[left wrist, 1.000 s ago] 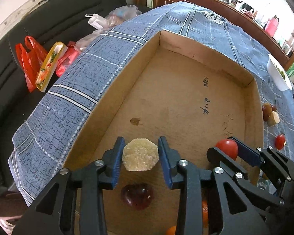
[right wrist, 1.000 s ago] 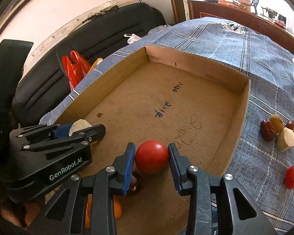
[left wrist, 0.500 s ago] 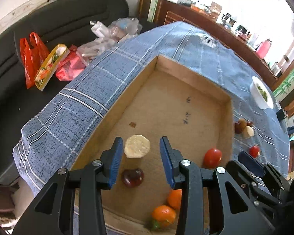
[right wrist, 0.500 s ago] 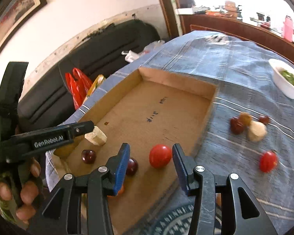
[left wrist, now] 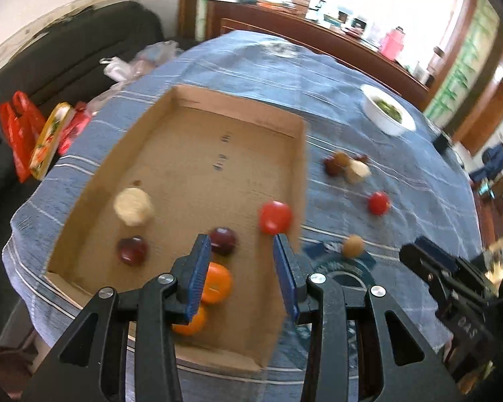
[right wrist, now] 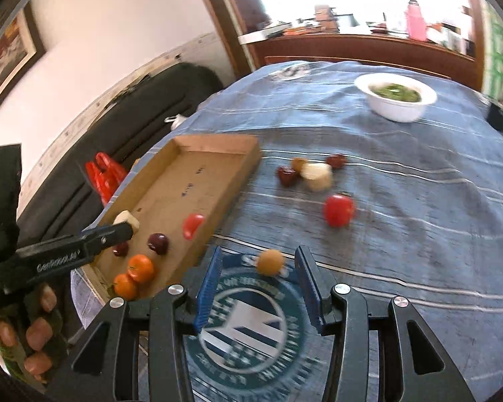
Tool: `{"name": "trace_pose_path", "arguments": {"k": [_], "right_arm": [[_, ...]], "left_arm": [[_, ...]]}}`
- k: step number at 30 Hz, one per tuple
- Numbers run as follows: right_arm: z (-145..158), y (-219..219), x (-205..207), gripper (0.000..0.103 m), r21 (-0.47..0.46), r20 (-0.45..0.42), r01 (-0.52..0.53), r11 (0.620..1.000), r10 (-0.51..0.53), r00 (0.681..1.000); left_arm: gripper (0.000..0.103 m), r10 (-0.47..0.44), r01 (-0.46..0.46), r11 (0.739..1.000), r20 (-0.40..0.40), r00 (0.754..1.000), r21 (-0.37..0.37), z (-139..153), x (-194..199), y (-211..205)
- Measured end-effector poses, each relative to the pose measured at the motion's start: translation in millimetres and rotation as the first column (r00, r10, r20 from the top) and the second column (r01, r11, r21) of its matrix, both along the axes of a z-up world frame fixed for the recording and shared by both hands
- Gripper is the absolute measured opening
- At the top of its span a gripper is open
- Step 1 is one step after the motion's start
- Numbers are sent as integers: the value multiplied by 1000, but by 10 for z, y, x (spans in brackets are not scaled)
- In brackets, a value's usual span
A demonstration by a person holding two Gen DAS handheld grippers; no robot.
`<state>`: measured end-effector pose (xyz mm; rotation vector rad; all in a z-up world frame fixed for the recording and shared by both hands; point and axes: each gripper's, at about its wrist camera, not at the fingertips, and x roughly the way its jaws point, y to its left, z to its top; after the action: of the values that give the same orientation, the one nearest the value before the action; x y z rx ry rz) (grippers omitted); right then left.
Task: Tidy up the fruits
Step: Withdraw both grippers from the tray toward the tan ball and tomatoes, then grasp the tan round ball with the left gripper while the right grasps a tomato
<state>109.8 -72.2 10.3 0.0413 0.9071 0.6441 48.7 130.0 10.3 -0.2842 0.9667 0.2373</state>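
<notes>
Both grippers, left (left wrist: 243,276) and right (right wrist: 258,289), jaws parted and empty above the cardboard tray (left wrist: 298,167)

A pale plastered wall (right wrist: 124,26) is seen at the left, edged lower down by a worn, chipped light strip, and the corner of a framed picture (right wrist: 6,53) is hung on it. A dark sofa (left wrist: 67,53) is set against this wall, with red plastic bags (left wrist: 20,134) and clear bags (left wrist: 134,63) lying on it. A long dark wooden sideboard (right wrist: 352,47) is placed along the far side, crowded with small items, among them a pink bottle (right wrist: 415,21). Strong daylight is admitted from behind it, so the upper background is washed out. A wooden door frame (right wrist: 228,23) is visible beside the wall.
</notes>
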Motion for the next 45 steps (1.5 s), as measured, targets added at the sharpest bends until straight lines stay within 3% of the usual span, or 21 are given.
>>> {"name": "trace_pose_path", "arguments": {"k": [12, 19, 27, 30, 37, 45], "right_arm": [[-55, -610, -40, 47, 12, -14, 116, 993, -115, 993], [-53, -747, -75, 47, 20, -18, 134, 991, -133, 991], [-53, -793, -104, 47, 22, -18, 137, 990, -137, 990], [-50, -794, -104, 47, 20, -18, 139, 990, -138, 990], [-86, -770, -76, 47, 13, -26, 135, 991, -134, 991], [-209, -585, 153, 47, -15, -40, 109, 994, -109, 993]], "left_arm": [[36, -142, 142, 990, -24, 990, -6, -20, 38, -637], [36, -171, 171, 985, -26, 985, 10, 10, 9, -808], [37, -181, 181, 983, -31, 983, 13, 11, 12, -887], [49, -179, 179, 984, -22, 984, 18, 25, 3, -899], [49, -185, 186, 982, -28, 982, 16, -15, 28, -913], [49, -207, 208, 978, -89, 974, 7, -278, 179, -946]]}}
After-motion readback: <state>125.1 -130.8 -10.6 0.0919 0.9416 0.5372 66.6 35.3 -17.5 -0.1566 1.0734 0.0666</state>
